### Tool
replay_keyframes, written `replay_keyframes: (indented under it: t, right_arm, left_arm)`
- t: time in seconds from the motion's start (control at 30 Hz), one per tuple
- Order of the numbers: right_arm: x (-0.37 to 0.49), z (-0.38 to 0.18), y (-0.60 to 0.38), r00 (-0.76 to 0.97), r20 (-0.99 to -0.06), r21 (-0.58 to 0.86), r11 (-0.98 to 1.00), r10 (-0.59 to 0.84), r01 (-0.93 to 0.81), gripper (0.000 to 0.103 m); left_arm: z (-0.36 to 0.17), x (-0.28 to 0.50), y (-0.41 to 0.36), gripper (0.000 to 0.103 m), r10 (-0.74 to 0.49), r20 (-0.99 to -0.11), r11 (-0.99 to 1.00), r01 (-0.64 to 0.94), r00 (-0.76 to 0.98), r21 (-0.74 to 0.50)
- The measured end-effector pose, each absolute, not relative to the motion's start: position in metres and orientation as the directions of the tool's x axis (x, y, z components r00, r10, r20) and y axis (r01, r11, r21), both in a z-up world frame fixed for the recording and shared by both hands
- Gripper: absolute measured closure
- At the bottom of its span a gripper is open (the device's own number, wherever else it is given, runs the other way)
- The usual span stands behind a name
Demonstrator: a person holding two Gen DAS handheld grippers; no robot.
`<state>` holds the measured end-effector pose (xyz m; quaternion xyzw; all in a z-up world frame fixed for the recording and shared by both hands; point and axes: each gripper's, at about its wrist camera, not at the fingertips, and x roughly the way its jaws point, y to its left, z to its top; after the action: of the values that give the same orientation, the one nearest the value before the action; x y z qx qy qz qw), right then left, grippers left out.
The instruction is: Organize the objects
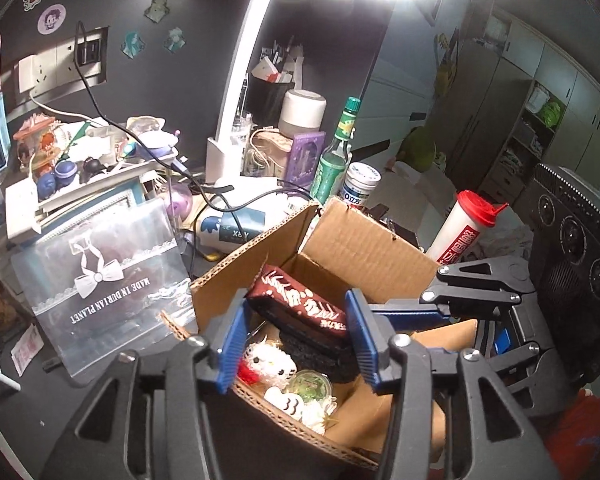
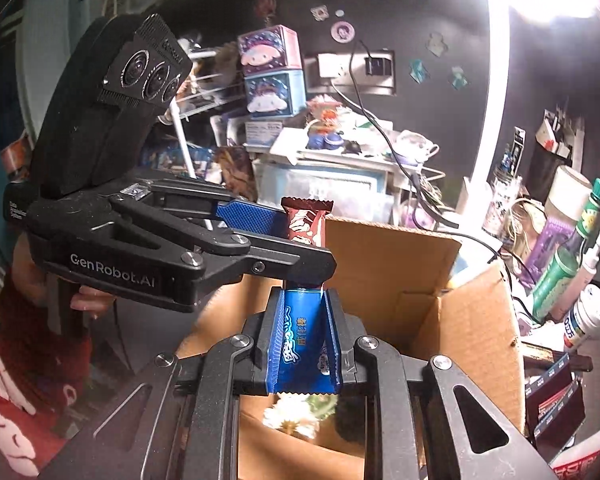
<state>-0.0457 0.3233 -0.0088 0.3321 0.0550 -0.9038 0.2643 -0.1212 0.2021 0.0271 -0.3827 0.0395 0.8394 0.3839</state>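
An open cardboard box (image 1: 364,240) (image 2: 400,264) holds a white cat plush (image 1: 270,360), a dark pouch (image 1: 320,352) and a small green-filled cup (image 1: 310,384). My left gripper (image 1: 296,298) (image 2: 308,242) hangs over the box with its jaws apart. A brown snack bar (image 1: 300,304) (image 2: 306,220) lies slanted between the fingertips and does not look clamped. My right gripper (image 2: 304,294) is above the box's near side. Its blue pads are closed against both sides of a blue snack bar (image 2: 300,336), which points away from the camera.
Behind the box stand a green bottle (image 1: 336,160), a white pill jar (image 1: 362,184) and a red-capped white bottle (image 1: 460,228). A clear bow-printed pouch (image 1: 100,268) leans at left, under cables and figurines. A white lamp stem (image 1: 240,72) rises behind. A hand (image 2: 88,300) grips the left tool.
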Motion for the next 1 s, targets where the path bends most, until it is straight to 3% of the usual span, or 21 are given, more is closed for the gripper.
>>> replay_keyframes:
  t: [0.07,0.27,0.47,0.63,0.83,1.0]
  right_arm:
    - [-0.045,-0.01,0.324,-0.642,-0.634,0.065,-0.857,-0.43,0.511,0.078]
    - [-0.044,-0.009,0.325,-0.652,-0.631,0.055,-0.862,-0.421,0.503,0.075]
    - [-0.04,-0.007,0.321,-0.659,-0.631,0.044,-0.866,-0.41,0.497,0.063]
    - [-0.036,-0.005,0.316,-0.671,-0.627,0.03,-0.874,-0.395,0.486,0.04]
    - [-0.023,0.001,0.303,-0.72,-0.598,-0.045,-0.883,-0.351,0.468,0.013]
    - [-0.013,0.004,0.294,-0.76,-0.548,-0.086,-0.88,-0.349,0.467,0.006]
  left_arm:
    - [0.028,-0.12,0.204,0.026,0.613,-0.67,-0.704,-0.676,-0.42,-0.22]
    - [0.031,-0.114,0.199,0.02,0.605,-0.665,-0.71,-0.674,-0.438,-0.202]
    - [0.038,-0.102,0.184,0.011,0.593,-0.648,-0.732,-0.656,-0.479,-0.184]
    - [0.045,-0.083,0.162,0.001,0.569,-0.621,-0.764,-0.626,-0.538,-0.158]
    - [0.046,-0.058,0.129,0.001,0.508,-0.597,-0.826,-0.549,-0.621,-0.132]
    - [0.04,-0.037,0.102,0.001,0.399,-0.571,-0.901,-0.424,-0.717,-0.096]
